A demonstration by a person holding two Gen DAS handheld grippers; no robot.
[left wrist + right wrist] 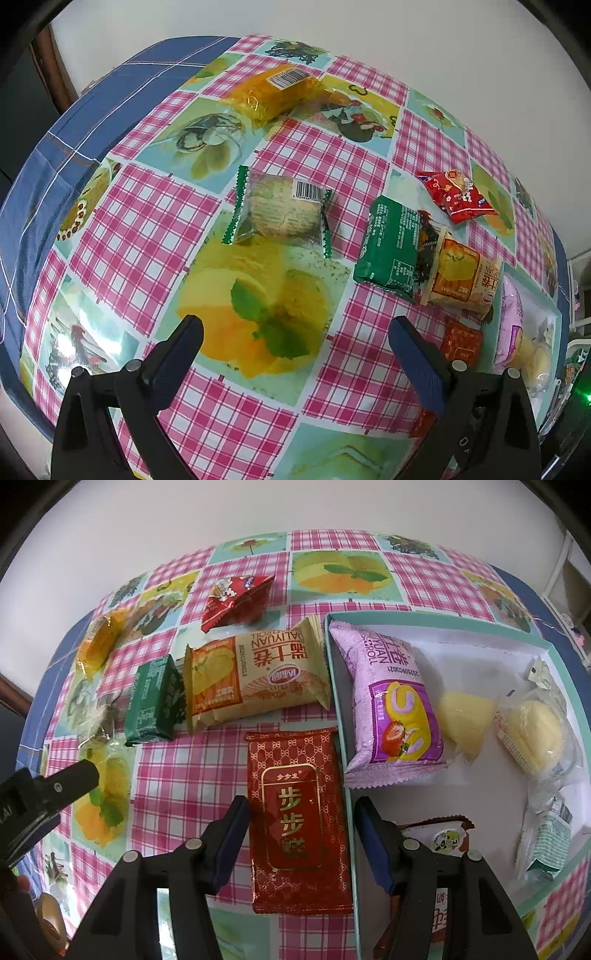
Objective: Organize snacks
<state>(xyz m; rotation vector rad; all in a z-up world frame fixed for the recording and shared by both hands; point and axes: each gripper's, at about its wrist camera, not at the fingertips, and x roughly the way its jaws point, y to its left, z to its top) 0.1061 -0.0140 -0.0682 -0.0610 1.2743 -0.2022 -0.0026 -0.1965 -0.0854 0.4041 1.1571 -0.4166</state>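
Note:
Snacks lie on a checked tablecloth. In the left wrist view my left gripper point(295, 347) is open and empty, above the cloth in front of a clear green-edged pastry pack point(282, 210). Beyond are a yellow pack point(275, 90), a green pack point(393, 245), a tan roll pack point(463, 277) and a small red packet point(456, 195). In the right wrist view my right gripper point(301, 836) is open, its fingers on either side of a flat red packet point(299, 812) on the cloth. A teal-rimmed box point(341, 709) to the right holds a purple roll pack point(391, 701) and several other snacks.
The tan roll pack point(255, 675), green pack point(155, 701), small red packet point(238, 600) and yellow pack point(101, 642) lie beyond the right gripper. The left gripper point(40, 805) shows at the left edge. A white wall stands behind the table. Blue fabric point(48, 155) borders the cloth.

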